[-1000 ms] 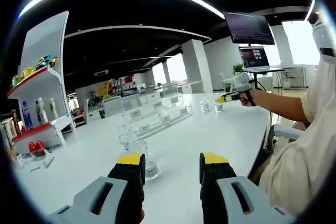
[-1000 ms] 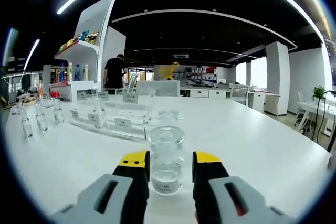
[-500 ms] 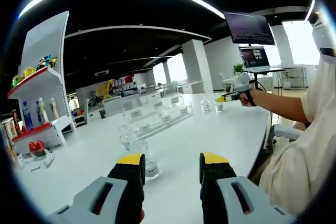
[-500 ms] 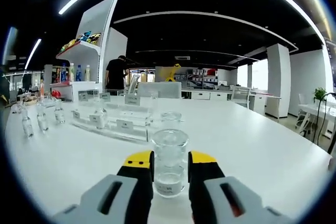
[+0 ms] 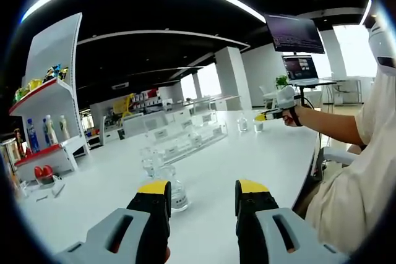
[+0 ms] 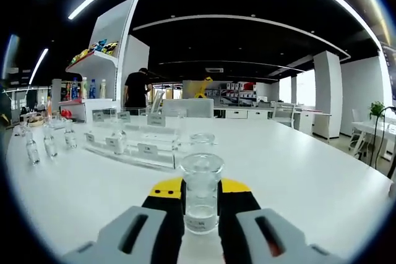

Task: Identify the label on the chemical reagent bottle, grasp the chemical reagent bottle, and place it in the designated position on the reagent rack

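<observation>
The right gripper (image 6: pixel 201 191) pinches the upright reagent bottle (image 6: pixel 201 193) between its jaws; the reagent rack (image 6: pixel 133 143) lies at eleven o'clock. The left gripper (image 5: pixel 201 197) idles, jaws wide.

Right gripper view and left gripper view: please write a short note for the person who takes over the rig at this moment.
Right gripper: jaws shut on a small clear glass reagent bottle with a white label, standing on the white table; label too small to read.
Left gripper: open, holding nothing, low over the table; another clear glass bottle stands just beyond its left jaw.
The clear acrylic reagent rack with white label cards lies beyond the held bottle, to the left.
Done: bottle grasped.
Left: lift it, carry it to its labelled place on the rack, release.
</observation>
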Available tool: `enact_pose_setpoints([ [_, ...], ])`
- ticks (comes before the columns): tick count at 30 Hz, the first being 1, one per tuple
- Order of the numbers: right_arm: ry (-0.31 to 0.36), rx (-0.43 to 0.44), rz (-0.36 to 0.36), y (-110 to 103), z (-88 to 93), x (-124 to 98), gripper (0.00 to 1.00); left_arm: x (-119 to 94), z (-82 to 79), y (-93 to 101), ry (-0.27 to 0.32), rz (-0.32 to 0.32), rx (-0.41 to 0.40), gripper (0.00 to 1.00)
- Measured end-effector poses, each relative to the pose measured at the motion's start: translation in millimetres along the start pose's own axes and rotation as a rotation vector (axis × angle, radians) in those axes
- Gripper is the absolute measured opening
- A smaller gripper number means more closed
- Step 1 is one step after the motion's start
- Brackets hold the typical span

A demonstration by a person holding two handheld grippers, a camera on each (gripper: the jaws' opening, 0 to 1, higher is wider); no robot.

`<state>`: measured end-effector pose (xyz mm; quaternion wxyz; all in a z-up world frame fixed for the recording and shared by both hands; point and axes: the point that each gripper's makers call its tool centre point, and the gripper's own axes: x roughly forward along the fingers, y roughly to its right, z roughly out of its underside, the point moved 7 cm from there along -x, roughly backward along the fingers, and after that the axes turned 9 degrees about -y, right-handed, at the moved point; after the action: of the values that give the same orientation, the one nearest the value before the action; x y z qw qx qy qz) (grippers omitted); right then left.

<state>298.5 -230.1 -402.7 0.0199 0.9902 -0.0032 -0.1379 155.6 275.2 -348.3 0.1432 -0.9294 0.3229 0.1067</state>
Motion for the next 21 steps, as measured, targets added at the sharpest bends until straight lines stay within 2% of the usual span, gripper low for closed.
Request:
enact_pose_setpoints([
  [21,0.005,-0.001,-0.008,1.2,0.6,0.4,0.19,0.3,-0.2,0.2,0.000,-0.001,0.001,0.42],
])
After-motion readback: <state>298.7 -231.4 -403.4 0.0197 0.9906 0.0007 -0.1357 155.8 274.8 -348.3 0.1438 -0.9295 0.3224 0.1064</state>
